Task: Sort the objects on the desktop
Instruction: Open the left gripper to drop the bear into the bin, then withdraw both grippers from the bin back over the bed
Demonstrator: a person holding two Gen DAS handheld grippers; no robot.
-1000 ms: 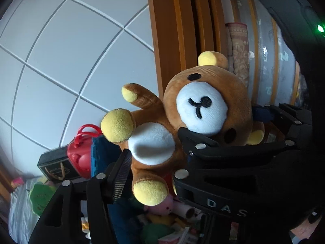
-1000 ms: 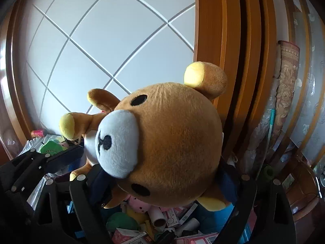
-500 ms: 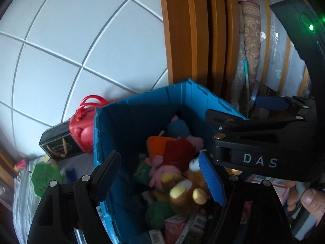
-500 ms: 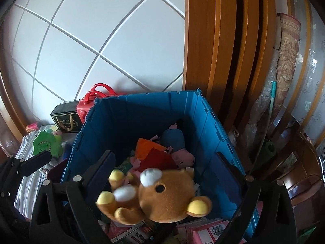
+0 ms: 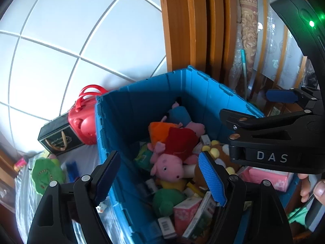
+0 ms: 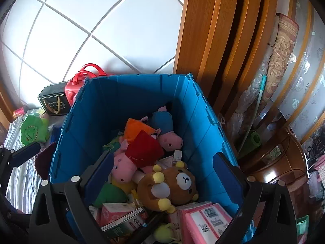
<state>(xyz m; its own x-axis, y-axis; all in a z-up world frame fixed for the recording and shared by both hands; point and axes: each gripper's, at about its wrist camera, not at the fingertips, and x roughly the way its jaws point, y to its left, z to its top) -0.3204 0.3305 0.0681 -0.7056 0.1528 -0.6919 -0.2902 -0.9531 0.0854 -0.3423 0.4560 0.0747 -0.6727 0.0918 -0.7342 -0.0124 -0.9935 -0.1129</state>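
A brown plush bear (image 6: 168,187) lies face up inside the blue crate (image 6: 132,93), on top of other toys and boxes. My right gripper (image 6: 162,174) hangs above it, open, nothing between its blue-padded fingers. In the left wrist view my left gripper (image 5: 160,179) is open too, over the crate (image 5: 142,81), with no toy in it. Only part of the bear (image 5: 219,152) shows there, behind the right finger. The right gripper's black body (image 5: 274,138) crosses that view at the right.
The crate holds pink pig plushes (image 6: 124,166), a green plush and pink cartons (image 6: 203,219). Left of it stand a red bag (image 5: 83,122), a black box (image 5: 56,138) and a green plush (image 5: 46,172). A wooden door frame (image 6: 203,40) rises behind, and a wooden cabinet (image 6: 280,162) stands at right.
A second ago both grippers held the bear up between them. Their jaws spread, the bear dropped into the blue crate, and both views tipped down toward it.
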